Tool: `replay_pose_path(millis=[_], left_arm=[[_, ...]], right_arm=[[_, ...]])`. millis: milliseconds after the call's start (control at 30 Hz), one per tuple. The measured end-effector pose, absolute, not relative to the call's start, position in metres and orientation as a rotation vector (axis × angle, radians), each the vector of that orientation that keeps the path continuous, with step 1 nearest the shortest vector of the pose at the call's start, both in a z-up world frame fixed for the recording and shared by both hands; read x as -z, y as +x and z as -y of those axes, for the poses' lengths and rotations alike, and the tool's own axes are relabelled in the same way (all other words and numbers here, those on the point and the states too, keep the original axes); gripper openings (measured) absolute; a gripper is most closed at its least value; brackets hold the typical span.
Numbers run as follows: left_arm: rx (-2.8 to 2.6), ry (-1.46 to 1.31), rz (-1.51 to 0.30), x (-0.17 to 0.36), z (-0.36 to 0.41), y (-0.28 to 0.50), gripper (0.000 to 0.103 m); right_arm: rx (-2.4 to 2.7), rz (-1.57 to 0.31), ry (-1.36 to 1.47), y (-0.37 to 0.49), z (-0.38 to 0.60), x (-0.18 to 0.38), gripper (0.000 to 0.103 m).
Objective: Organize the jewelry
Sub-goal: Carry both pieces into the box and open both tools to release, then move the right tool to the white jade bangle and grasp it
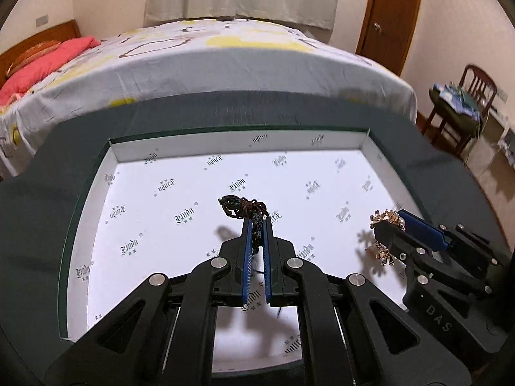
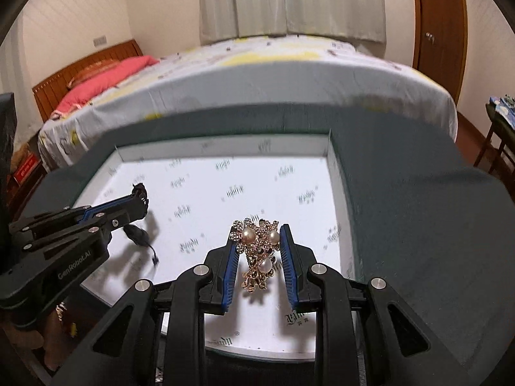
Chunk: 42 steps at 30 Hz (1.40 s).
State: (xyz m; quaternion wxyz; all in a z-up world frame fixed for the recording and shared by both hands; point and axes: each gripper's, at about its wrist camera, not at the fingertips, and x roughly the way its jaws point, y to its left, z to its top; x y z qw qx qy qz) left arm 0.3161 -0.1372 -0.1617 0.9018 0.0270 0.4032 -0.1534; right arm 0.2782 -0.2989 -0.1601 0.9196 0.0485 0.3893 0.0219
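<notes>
A shallow white-lined box (image 1: 135, 154) (image 2: 338, 189) with printed logos lies on a dark green cloth. My left gripper (image 1: 256, 222) (image 2: 140, 194) is shut on a dark braided cord bracelet (image 1: 243, 207) and holds it above the box floor; a loose end hangs down in the right wrist view (image 2: 136, 234). My right gripper (image 2: 257, 234) (image 1: 391, 222) is shut on a gold brooch with pearls (image 2: 257, 247) (image 1: 384, 234), held over the right part of the box.
The green cloth (image 1: 199, 112) covers the table around the box. A bed (image 1: 225, 51) stands behind, with a red pillow (image 1: 42, 64). A wooden chair (image 1: 463, 106) and a door (image 1: 392, 9) are at the right.
</notes>
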Motion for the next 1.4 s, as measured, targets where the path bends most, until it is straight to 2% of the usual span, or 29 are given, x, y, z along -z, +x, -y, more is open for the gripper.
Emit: replay_pose_path(millis=[233,333,367,400,433,667,800,1033,1400], left_arm=[[0.325,0.067,-0.856,0.168,0.140,0.319,0.007],[0.335,0.070,-0.858,0.168,0.142,0.318,0.017],[0.338,0.072,-0.856,0.168,0.143,0.317,0.021],[0.337,0.073,-0.853,0.168,0.144,0.317,0.036],[0.329,0.073,-0.846,0.167,0.145,0.317,0.043],[0.337,0.044,-0.828,0.161,0.139,0.316,0.053],[0.319,0.023,-0.792,0.149,0.131,0.309,0.067],[0.293,0.009,-0.726,0.126,0.117,0.285,0.078],[0.217,0.004,-0.673,0.113,0.082,0.213,0.081]], right_arm=[[-0.038,-0.826,0.090,0.280,0.298,0.166,0.027],[-0.044,-0.823,0.090,0.281,0.299,0.166,0.029],[-0.041,-0.818,0.087,0.280,0.299,0.165,0.041],[-0.038,-0.810,0.093,0.279,0.300,0.164,0.050],[-0.028,-0.803,0.096,0.279,0.301,0.163,0.058],[-0.035,-0.775,0.115,0.274,0.303,0.155,0.059],[-0.036,-0.737,0.116,0.266,0.302,0.140,0.059],[-0.039,-0.693,0.119,0.238,0.299,0.117,0.059],[-0.039,-0.701,0.103,0.161,0.287,0.121,0.061]])
